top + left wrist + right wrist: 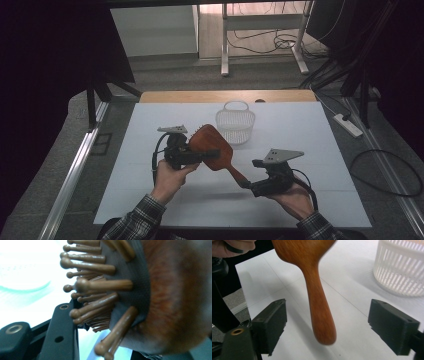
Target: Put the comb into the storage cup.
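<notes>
Wooden hairbrush [210, 148] held off the tabletop [310, 200], just in front of the white basket [235, 125]. Left gripper [197, 156] fingers clamped on the brush head, bristles against one finger. Right gripper [327, 327] fingers wide apart, straddling the handle end without touching. Apparently mid-handover: brush lifted, not yet in the basket; right-hand grasp and any placing left to do.
</notes>
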### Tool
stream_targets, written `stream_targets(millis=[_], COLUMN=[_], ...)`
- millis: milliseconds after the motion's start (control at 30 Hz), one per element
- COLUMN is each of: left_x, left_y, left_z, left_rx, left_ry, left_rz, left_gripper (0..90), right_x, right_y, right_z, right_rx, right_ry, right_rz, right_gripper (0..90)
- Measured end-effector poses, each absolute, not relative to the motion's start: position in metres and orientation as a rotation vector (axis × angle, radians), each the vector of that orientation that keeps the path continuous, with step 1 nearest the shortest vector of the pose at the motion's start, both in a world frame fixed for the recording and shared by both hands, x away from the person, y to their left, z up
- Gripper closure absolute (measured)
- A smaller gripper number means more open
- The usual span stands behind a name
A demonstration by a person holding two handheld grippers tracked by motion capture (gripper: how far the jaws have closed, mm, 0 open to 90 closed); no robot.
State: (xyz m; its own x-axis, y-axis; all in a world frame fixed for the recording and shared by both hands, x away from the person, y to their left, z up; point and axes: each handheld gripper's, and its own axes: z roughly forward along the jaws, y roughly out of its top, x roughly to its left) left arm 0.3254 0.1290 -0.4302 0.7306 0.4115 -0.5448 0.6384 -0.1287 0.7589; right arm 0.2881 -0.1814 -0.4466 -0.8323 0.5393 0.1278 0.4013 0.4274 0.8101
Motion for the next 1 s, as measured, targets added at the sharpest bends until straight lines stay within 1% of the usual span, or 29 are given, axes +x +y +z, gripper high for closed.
stream_targets(millis=[67,100,167,267,467,667,1000], left_x=[0.327,0.328,0.329,0.332,0.338,0.343,0.353], left_y=[0.130,0.131,0.131,0.131,0.129,0.128,0.134], left_z=[-0.429,-0.427,-0.426,-0.423,-0.419,-0.415,-0.408], left_rx=[1.756,1.760,1.762,1.766,1.777,1.790,1.786], left_ry=[0.833,0.832,0.832,0.834,0.839,0.844,0.873], left_rz=[-0.233,-0.228,-0.221,-0.205,-0.183,-0.168,-0.141], left_gripper=[52.4,52.4,52.4,52.3,52.1,51.9,51.7], right_x=[0.290,0.292,0.292,0.294,0.295,0.294,0.292], right_y=[-0.186,-0.189,-0.190,-0.194,-0.201,-0.208,-0.221], right_z=[-0.447,-0.448,-0.449,-0.451,-0.453,-0.460,-0.460], right_rx=[0.862,0.877,0.880,0.889,0.892,0.874,0.878], right_ry=[2.531,2.537,2.536,2.535,2.554,2.607,2.603], right_rz=[1.369,1.336,1.330,1.309,1.266,1.198,1.140], right_gripper=[10.6,6.6,5.8,1.9,0.0,0.0,0.0])
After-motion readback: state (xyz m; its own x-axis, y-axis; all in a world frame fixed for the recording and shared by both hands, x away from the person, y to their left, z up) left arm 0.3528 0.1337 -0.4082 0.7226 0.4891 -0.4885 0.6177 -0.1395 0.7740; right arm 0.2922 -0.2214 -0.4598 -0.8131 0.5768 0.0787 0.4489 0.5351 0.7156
